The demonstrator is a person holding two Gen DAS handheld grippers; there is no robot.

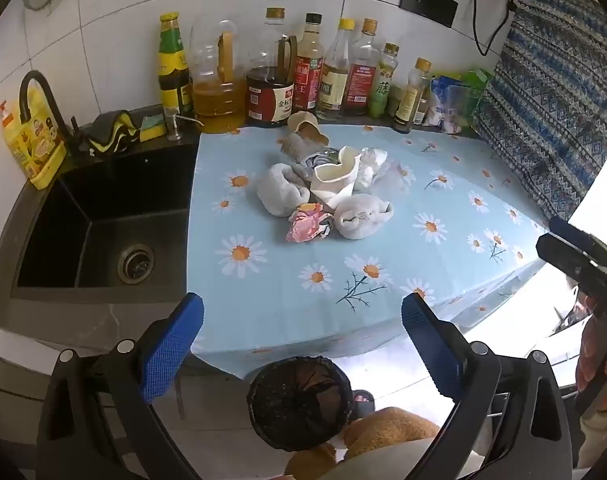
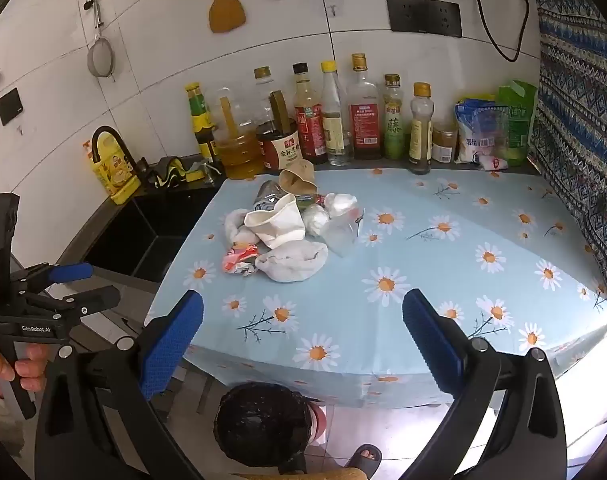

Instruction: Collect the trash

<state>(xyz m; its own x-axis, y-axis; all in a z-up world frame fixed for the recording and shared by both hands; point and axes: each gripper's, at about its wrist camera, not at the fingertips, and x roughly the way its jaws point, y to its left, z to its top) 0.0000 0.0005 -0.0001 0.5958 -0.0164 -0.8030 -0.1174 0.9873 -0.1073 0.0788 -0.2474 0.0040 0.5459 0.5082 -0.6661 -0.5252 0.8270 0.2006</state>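
Both grippers are spread as wide as they go, nothing between the blue pads. Left gripper and right gripper hang above the near edge of the daisy tablecloth, touching none of it. Trash pile sits mid-table, well ahead of the fingers: crushed white paper cup, brown cup tipped over, crumpled tissues, pink wrapper. Bin with a black liner stands on the floor below the table edge; can't tell what's in it.

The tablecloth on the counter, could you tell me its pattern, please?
Light blue tablecloth with white daisies, clearest in the right wrist view.
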